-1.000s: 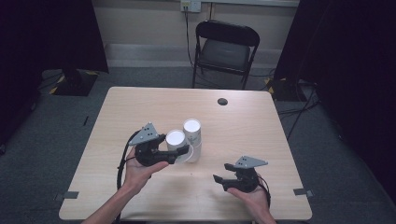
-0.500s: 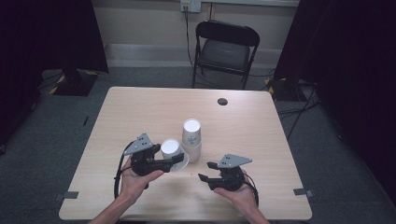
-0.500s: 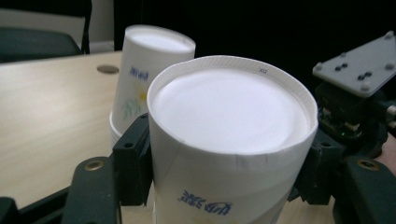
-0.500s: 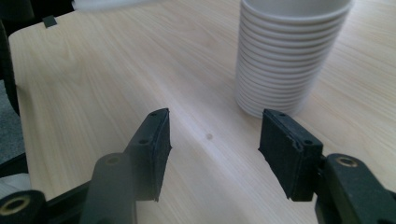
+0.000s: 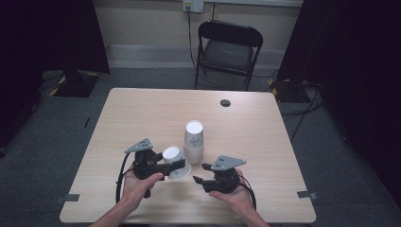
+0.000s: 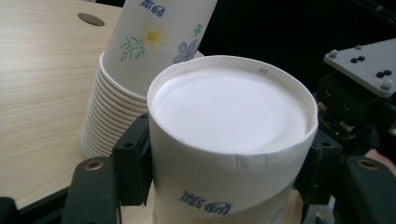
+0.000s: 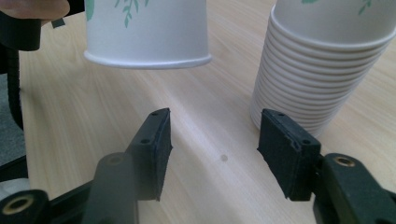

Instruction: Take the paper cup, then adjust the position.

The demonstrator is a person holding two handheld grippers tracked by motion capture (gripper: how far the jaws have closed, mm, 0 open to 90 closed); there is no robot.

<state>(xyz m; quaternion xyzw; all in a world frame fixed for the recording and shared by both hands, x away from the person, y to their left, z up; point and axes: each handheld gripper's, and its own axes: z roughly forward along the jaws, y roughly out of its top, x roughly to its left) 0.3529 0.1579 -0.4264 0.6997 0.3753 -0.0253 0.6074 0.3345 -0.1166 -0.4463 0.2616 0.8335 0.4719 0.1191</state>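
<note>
A single white paper cup (image 5: 173, 158) with a flower print, bottom up, sits between the pads of my left gripper (image 5: 177, 165), which is shut on its sides. In the left gripper view the cup (image 6: 229, 140) is close up, and in the right gripper view its rim (image 7: 144, 58) hangs just above the tabletop. A stack of the same cups (image 5: 194, 142), also bottom up, stands on the table just behind and to the right. My right gripper (image 5: 201, 174) is low over the table beside the held cup. Its jaws have just been closing and stand apart with nothing between them (image 7: 215, 144).
The wooden table (image 5: 142, 113) has a round cable hole (image 5: 225, 102) near its far edge. A black folding chair (image 5: 227, 47) stands behind the table. My right gripper's grey plate (image 6: 362, 63) lies close beyond the held cup.
My left gripper has carried the cup off the stack, down and toward the near edge. The right gripper has moved left toward the middle of the table.
</note>
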